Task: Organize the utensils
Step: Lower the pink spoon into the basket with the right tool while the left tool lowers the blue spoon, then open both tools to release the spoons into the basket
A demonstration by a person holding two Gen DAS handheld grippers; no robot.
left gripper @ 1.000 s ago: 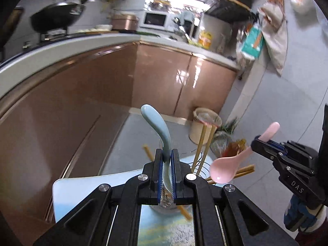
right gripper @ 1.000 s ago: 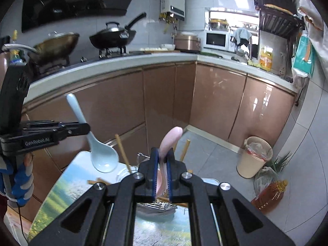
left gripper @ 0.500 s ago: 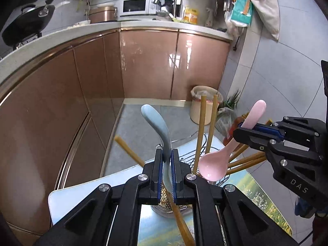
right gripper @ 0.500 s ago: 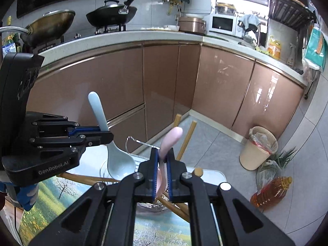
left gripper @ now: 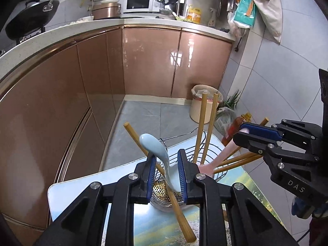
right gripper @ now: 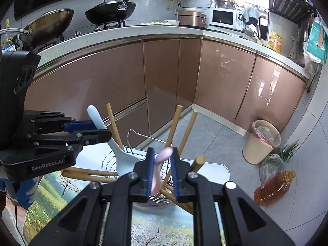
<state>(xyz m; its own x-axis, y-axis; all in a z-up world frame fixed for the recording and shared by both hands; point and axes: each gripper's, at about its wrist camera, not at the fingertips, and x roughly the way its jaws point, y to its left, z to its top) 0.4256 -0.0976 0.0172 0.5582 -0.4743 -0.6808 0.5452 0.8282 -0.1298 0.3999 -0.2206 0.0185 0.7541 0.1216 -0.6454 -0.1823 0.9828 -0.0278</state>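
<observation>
A wire utensil holder (left gripper: 184, 157) (right gripper: 114, 157) stands on the small table with several wooden chopsticks (left gripper: 199, 127) (right gripper: 174, 127) in it. My left gripper (left gripper: 166, 160) (right gripper: 96, 131) is open; the light blue spoon (left gripper: 157, 153) (right gripper: 121, 151) stands loose between its pads, bowl down in the holder. My right gripper (right gripper: 162, 160) (left gripper: 248, 137) is open too; the pink spoon (right gripper: 160, 168) (left gripper: 221, 155) leans between its pads, bowl down in the holder.
The table has a landscape-print top (right gripper: 162, 229) (left gripper: 160, 231). Brown kitchen cabinets (right gripper: 164, 78) stand behind. On the floor at right are a bin (right gripper: 260, 141), an oil bottle (right gripper: 272, 186) and bagged greens (right gripper: 283, 153).
Both grippers lowered the spoons into the holder, then both opened. The spoons now stand free between the pads.
</observation>
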